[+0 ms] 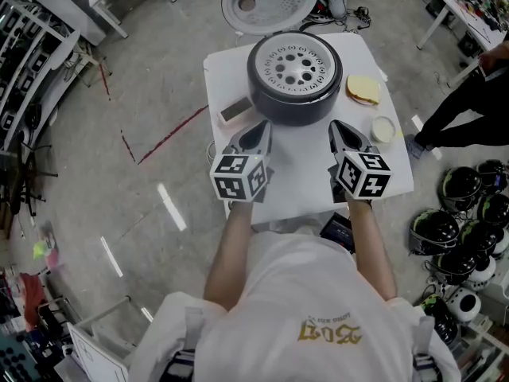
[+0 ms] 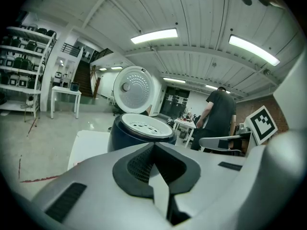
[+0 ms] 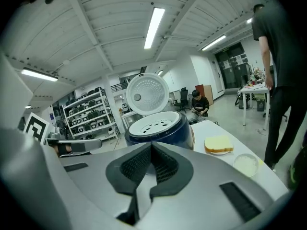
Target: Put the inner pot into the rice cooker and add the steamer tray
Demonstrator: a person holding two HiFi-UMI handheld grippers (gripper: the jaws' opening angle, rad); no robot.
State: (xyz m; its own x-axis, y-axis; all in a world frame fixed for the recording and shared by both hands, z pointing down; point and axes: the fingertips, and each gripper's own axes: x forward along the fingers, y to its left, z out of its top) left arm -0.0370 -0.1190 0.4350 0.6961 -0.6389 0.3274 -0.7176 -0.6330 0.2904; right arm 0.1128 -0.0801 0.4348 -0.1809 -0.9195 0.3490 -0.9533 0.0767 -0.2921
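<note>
Tray (image 1: 294, 64) sits seated in the cooker (image 1: 293, 106), whose lid (image 1: 269, 2) stands open behind it. Left tool (image 1: 265, 127) and right tool (image 1: 337, 126), both closed and empty, hover just in front of the cooker over the tabletop (image 1: 302, 173). A forward nudge could likely shove the cooker or tip the tray. No brand or label is readable.

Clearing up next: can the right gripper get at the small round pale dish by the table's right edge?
Probably yes: the small round pale dish sits uncovered beside the right gripper, nothing between them, though its shut jaws must open.
</note>
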